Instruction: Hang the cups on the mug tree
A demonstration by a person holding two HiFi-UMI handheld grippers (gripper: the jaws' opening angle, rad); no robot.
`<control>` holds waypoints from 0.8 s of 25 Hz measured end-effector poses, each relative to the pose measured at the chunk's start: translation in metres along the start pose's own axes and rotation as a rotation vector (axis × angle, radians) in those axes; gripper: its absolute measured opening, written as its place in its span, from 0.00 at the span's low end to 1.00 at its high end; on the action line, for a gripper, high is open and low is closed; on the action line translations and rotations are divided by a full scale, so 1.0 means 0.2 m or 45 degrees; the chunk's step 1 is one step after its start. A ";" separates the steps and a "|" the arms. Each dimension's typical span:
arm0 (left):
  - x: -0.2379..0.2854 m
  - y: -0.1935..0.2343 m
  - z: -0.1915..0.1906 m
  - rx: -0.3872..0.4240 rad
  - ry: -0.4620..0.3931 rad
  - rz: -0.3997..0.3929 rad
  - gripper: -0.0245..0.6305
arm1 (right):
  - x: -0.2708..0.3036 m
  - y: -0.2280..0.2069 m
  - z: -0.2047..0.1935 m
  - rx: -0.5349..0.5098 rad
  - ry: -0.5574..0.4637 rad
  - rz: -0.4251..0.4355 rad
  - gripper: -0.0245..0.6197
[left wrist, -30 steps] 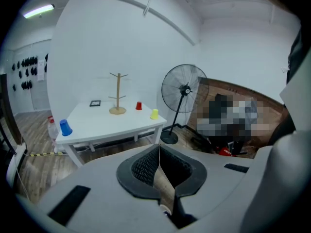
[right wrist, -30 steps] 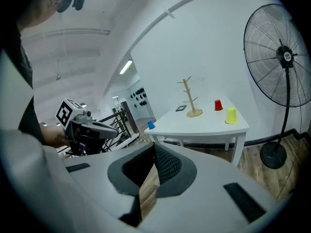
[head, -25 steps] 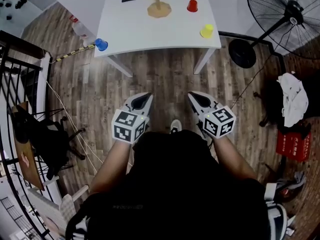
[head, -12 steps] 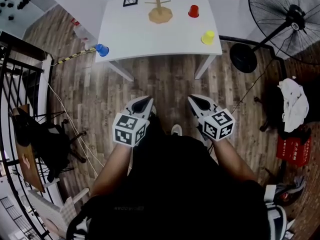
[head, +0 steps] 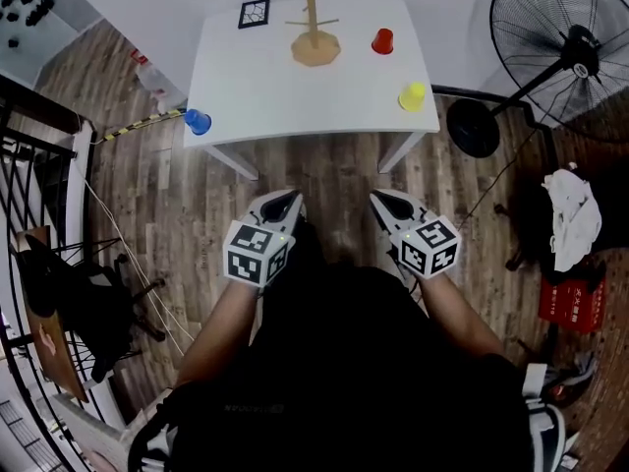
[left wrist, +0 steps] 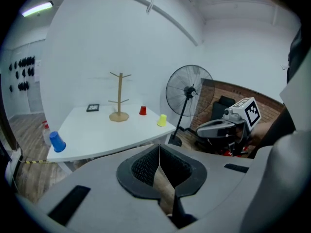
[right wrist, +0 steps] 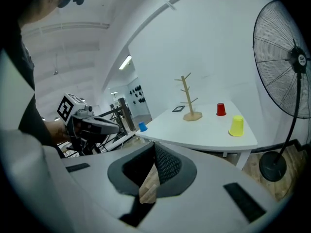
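Three cups on white table (head: 285,87), upper frame: blue cup (head: 198,121) left edge, red cup (head: 382,40) and yellow cup (head: 412,96) right | mug tree (head: 314,39) upper centre, top cut off | left gripper (head: 285,198), right gripper (head: 381,198) mid-frame: jaws pressed together, empty

Bright even light, sharp centre, fisheye-bent dark edges.

Holding both arms forward at waist level, elbows bent, side by side. Pointing the left gripper (head: 283,201) ahead and downward, fingers pressed together on nothing. Pointing the right gripper (head: 381,199) likewise, fingers closed and empty, tips angled slightly inward.
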State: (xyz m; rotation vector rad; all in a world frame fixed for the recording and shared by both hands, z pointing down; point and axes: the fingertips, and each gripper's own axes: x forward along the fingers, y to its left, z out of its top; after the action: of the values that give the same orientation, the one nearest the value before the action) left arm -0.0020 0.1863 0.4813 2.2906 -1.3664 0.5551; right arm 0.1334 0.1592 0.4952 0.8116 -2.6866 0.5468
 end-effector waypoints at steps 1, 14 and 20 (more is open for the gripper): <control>0.03 0.04 0.03 0.008 -0.005 -0.008 0.07 | 0.04 -0.02 0.03 -0.004 -0.003 -0.008 0.05; 0.38 0.71 0.52 0.084 -0.028 -0.124 0.07 | 0.64 -0.34 0.49 0.016 -0.012 -0.151 0.05; 0.53 0.99 0.64 0.130 -0.005 -0.199 0.07 | 0.92 -0.43 0.62 0.037 -0.019 -0.216 0.05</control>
State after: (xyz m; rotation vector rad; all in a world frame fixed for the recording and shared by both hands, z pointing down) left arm -0.1148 -0.0450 0.4594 2.4549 -1.1726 0.5818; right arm 0.0167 -0.0478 0.4754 1.0437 -2.5960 0.5420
